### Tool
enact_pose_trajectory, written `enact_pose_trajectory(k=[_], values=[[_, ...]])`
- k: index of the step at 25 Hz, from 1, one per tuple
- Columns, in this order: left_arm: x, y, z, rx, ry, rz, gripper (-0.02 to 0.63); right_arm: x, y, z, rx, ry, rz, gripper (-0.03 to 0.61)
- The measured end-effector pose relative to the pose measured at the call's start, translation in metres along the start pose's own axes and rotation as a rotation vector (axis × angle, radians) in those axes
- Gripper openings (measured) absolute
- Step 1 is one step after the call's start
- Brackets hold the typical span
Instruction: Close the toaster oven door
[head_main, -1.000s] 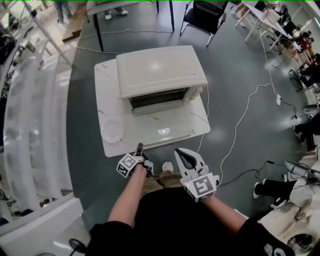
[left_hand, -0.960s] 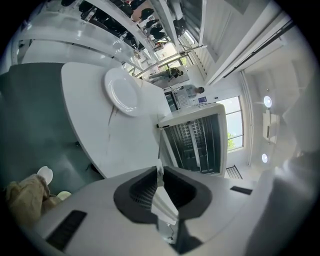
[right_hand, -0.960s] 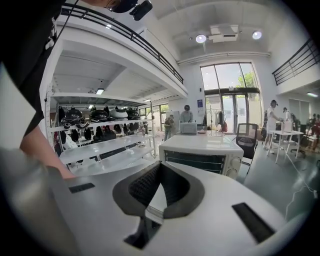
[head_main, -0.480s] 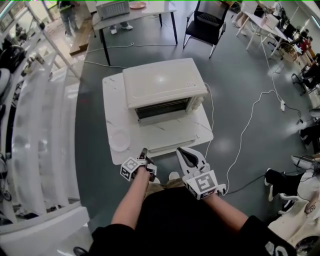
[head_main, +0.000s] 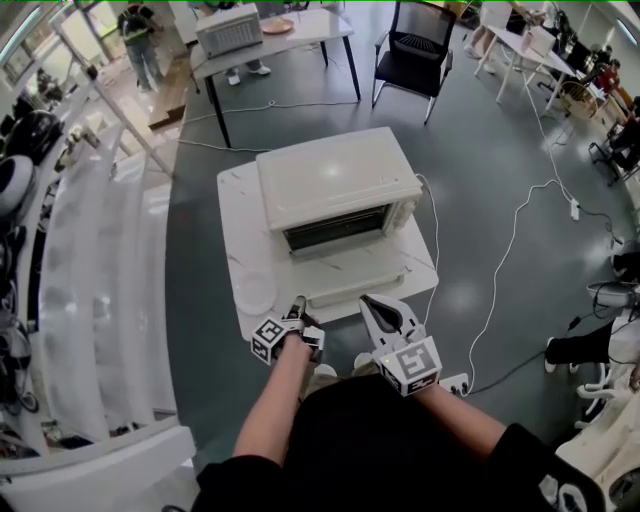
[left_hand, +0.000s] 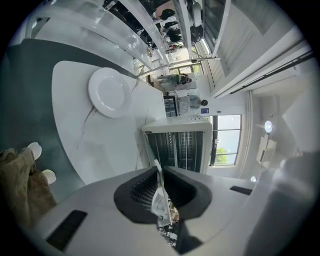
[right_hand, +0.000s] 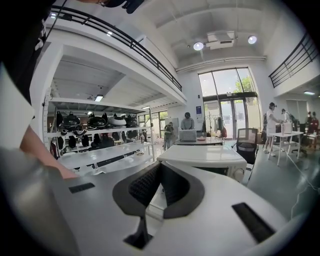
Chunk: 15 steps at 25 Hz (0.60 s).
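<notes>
The cream toaster oven (head_main: 338, 185) stands on a white marble-look table (head_main: 237, 215). Its door (head_main: 355, 283) hangs open and lies flat toward me. The dark cavity shows in the left gripper view, where the toaster oven (left_hand: 182, 145) is straight ahead. My left gripper (head_main: 296, 302) is at the table's front edge, left of the door, jaws together and empty. In its own view the left gripper (left_hand: 158, 167) holds nothing. My right gripper (head_main: 367, 300) hovers by the door's front edge, tips meeting. The right gripper (right_hand: 155, 167) is also empty, with the toaster oven (right_hand: 205, 156) beyond.
A white plate (head_main: 254, 294) lies on the table's near left corner, left of my left gripper. White shelving (head_main: 100, 280) runs along the left. A white cable and a power strip (head_main: 455, 383) lie on the floor at right. A black chair (head_main: 412, 45) and another table (head_main: 270, 35) stand behind.
The head view has tipped up, so table and oven sit lower and further right. Both grippers have come closer to the table's front edge. The door has stayed open.
</notes>
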<state>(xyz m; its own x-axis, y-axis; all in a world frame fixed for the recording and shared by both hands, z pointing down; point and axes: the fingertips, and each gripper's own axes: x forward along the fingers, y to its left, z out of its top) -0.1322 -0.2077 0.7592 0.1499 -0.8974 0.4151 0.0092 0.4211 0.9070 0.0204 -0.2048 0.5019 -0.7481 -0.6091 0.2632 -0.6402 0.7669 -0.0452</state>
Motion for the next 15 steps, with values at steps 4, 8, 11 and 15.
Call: enact_pose_trajectory(k=[4, 8, 11, 15], values=[[0.002, -0.009, 0.003, -0.028, 0.01, 0.001, 0.052, 0.001, 0.001, 0.002, -0.007, -0.002, -0.007, 0.021], [0.003, -0.016, 0.007, -0.058, 0.004, -0.005, 0.052, 0.003, 0.005, 0.004, -0.009, -0.017, 0.0, 0.021], [0.004, -0.021, 0.008, -0.08, -0.001, -0.012, 0.052, 0.001, 0.006, 0.006, -0.019, -0.008, -0.001, 0.021], [0.008, -0.033, 0.014, -0.09, 0.007, -0.035, 0.055, 0.002, 0.006, 0.008, -0.013, 0.002, -0.014, 0.021]])
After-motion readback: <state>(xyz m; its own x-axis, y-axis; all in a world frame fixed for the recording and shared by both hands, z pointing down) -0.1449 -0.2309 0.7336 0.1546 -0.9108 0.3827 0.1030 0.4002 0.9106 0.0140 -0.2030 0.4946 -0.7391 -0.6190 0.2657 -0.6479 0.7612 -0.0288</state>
